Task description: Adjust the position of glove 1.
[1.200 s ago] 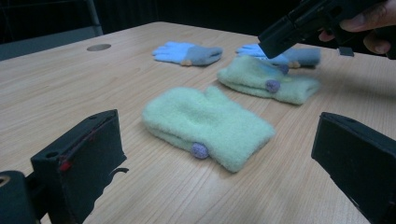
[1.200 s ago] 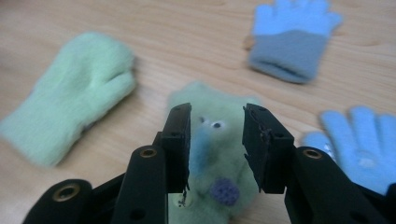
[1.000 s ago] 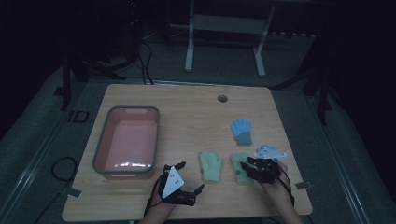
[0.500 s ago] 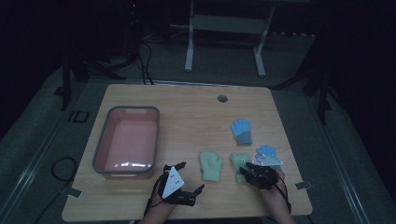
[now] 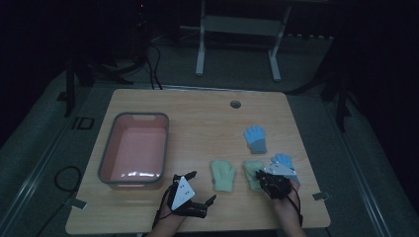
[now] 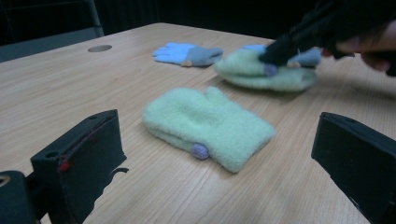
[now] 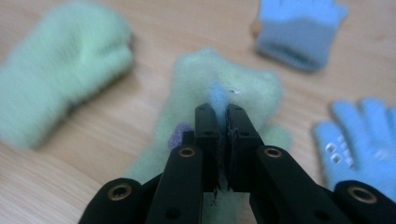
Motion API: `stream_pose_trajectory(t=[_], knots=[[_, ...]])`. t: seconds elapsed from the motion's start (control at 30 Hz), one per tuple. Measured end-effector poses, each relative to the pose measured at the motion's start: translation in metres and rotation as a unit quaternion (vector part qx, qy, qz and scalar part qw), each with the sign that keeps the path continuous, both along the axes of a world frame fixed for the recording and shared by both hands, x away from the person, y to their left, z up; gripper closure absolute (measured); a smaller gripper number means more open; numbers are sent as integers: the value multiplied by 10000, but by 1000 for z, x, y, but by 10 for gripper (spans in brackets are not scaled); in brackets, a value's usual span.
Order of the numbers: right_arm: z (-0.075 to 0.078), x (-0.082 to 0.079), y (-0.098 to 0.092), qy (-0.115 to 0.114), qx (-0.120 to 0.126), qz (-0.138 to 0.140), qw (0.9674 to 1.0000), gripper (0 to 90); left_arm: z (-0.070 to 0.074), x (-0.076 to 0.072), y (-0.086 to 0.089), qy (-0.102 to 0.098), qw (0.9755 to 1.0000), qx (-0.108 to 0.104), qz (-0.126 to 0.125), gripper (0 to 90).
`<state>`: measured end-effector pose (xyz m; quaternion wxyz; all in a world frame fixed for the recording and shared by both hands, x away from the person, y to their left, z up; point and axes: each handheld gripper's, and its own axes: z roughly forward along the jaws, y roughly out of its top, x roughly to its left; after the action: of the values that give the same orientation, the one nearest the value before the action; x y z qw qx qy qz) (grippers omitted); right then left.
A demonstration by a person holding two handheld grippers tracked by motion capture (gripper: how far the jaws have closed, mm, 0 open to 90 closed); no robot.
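Two pale green mittens and two blue gloves lie on the wooden table [image 5: 197, 118]. My right gripper [image 5: 258, 174] [image 7: 223, 112] has just been closing. Its jaws now stand shut on the fuzzy cuff of the right green mitten [image 5: 252, 167] [image 7: 205, 74] [image 6: 252, 77], beside its purple button, with a small blue bit at the tips. The other green mitten [image 5: 223, 176] [image 6: 205, 123] [image 7: 56, 79] lies flat just ahead of my left gripper [image 5: 202, 186] [image 6: 217, 156]. That gripper is wide open and holds nothing. One blue glove [image 5: 284, 160] [image 7: 364, 144] lies against the pinched mitten.
The second blue glove [image 5: 255, 138] [image 6: 187, 53] [image 7: 299, 32] lies farther back on the right. An empty pink tub [image 5: 167, 143] stands at the left. A round cable hole [image 5: 235, 104] sits near the far edge. A metal stand is on the floor beyond.
My right hand has shifted slightly toward the front edge, so the near blue glove now shows behind it. The left gripper has stayed where it was.
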<state>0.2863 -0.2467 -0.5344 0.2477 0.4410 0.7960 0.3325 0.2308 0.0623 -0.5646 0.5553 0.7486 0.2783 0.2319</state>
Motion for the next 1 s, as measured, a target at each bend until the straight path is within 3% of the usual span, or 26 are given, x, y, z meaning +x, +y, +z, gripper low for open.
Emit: stream_pose_trajectory(t=[0.23, 0.43, 0.57, 0.77, 1.0], knots=[[39, -1, 24, -298, 232, -55, 9993, 853, 0, -1, 0, -37, 10000, -18, 23, 23], [53, -2, 58, -312, 324, 38, 9990, 852, 0, -1, 0, -50, 10000, -11, 12, 23], [52, -5, 78, -315, 319, 55, 9990, 852, 0, -1, 0, -42, 10000, -14, -23, 23], [38, -8, 103, -183, 255, 166, 9994, 852, 0, -1, 0, -41, 10000, -14, -38, 23], [23, -7, 111, 18, 246, 86, 9997, 851, 0, -1, 0, -31, 10000, 4, -47, 22]])
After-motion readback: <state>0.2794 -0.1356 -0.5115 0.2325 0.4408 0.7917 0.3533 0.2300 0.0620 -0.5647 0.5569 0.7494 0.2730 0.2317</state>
